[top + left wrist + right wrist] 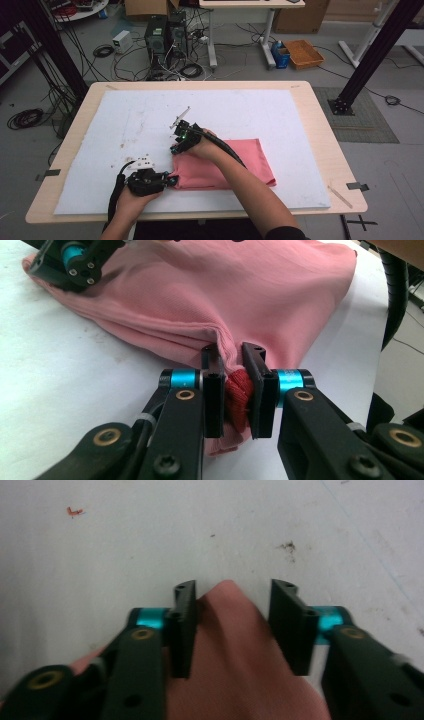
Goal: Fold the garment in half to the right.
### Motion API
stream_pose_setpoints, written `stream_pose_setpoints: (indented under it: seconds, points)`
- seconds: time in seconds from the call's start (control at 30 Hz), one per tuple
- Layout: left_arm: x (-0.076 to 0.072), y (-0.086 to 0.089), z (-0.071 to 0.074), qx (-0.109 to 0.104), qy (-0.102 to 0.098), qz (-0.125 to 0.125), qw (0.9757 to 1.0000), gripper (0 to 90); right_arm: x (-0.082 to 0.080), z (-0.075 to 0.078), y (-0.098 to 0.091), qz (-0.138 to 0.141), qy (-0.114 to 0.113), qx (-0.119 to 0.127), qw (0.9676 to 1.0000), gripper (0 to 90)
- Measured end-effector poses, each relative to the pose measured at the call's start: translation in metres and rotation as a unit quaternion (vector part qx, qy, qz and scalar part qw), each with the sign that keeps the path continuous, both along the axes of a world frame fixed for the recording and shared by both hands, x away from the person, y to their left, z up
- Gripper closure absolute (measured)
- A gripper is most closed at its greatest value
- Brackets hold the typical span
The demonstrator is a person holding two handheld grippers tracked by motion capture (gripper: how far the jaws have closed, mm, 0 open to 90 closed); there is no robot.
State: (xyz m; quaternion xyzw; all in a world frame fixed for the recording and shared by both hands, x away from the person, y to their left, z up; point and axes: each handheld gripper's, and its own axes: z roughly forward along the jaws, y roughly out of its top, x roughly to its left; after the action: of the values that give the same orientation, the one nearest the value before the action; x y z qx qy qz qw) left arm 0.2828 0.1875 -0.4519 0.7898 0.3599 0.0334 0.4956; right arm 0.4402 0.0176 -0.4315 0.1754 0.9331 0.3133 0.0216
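A folded pink cloth [235, 162] lies on the white mat [125, 125], right of centre near the front. My left gripper [171, 180] is at its near left corner; in the left gripper view the gripper [230, 354] is shut on a bunched fold of the cloth [225, 290]. My right gripper [175, 148] is at the far left corner, and it also appears in the left gripper view as the right gripper [75, 262]. In the right gripper view the gripper [232, 592] straddles a raised tip of cloth [235, 645]; one jaw touches it and a gap stays at the other.
The mat covers most of a light wooden table [320, 140]. Beyond the far edge the floor holds tangled cables [185, 70], computer towers [157, 35], an orange basket [302, 52] and black frame posts [372, 55]. The mat's left and far parts are bare.
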Motion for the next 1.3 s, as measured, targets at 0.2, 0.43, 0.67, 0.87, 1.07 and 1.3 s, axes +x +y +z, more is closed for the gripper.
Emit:
stream_pose_setpoints:
  seconds: [0.2,0.43,0.67,0.87,1.07,1.3]
  points:
    - [0.000,0.004,-0.001,0.001,0.001,0.000,1.0000,79.7,-0.005,0.002,0.008,0.010,-0.005,-0.010,0.9999,84.4]
    - [-0.003,0.023,0.004,-0.017,-0.003,0.021,0.9996,79.9,-0.007,0.009,0.014,0.010,-0.031,0.012,0.9994,86.3]
    - [-0.003,0.026,0.012,-0.036,-0.013,0.015,0.9992,80.0,-0.006,0.024,0.010,0.006,-0.036,0.047,0.9982,86.3]
    - [-0.002,0.012,0.018,-0.044,-0.016,-0.009,0.9988,80.0,-0.010,0.033,-0.004,0.006,-0.038,0.067,0.9970,86.2]
    - [0.004,-0.007,0.026,-0.053,-0.018,-0.036,0.9978,80.0,-0.014,0.046,-0.023,0.004,-0.049,0.078,0.9958,86.2]
    - [0.016,-0.040,0.038,-0.057,-0.024,-0.071,0.9955,80.0,-0.019,0.059,-0.050,-0.008,-0.062,0.087,0.9943,86.1]
